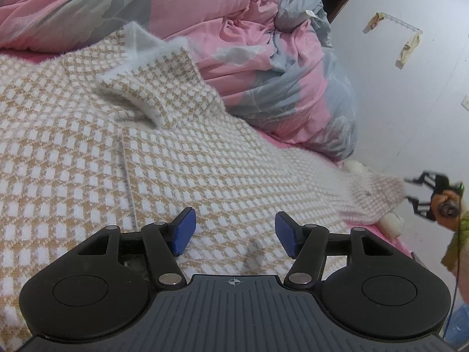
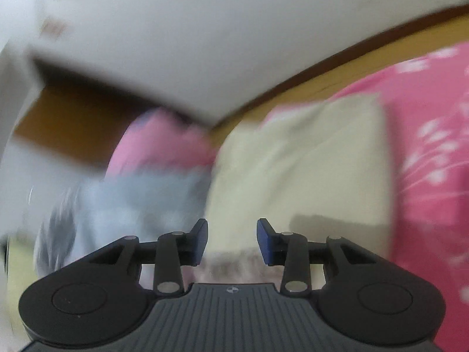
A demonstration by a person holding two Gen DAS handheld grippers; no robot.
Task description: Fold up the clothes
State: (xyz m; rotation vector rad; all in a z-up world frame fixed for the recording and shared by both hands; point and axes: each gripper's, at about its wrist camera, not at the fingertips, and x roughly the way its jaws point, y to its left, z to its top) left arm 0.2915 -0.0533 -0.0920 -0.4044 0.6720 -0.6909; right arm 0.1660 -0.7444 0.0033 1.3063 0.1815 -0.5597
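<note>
A fuzzy tan-and-white checked sweater lies spread on the bed, collar toward the far side. My left gripper hovers open low over the sweater's body, with nothing between its blue pads. The sweater's right sleeve stretches to the bed's edge and is blurred. My right gripper is just beyond the cuff; whether they touch I cannot tell. The right wrist view is smeared. It shows the right gripper open, with a blurred fuzzy patch low between its fingers and no pad pressing on it.
A pink and grey duvet is bunched along the far side of the bed. A white wall with a hook rail stands at the right. The right wrist view shows a cream pillow, a pink flowered sheet and a wooden headboard.
</note>
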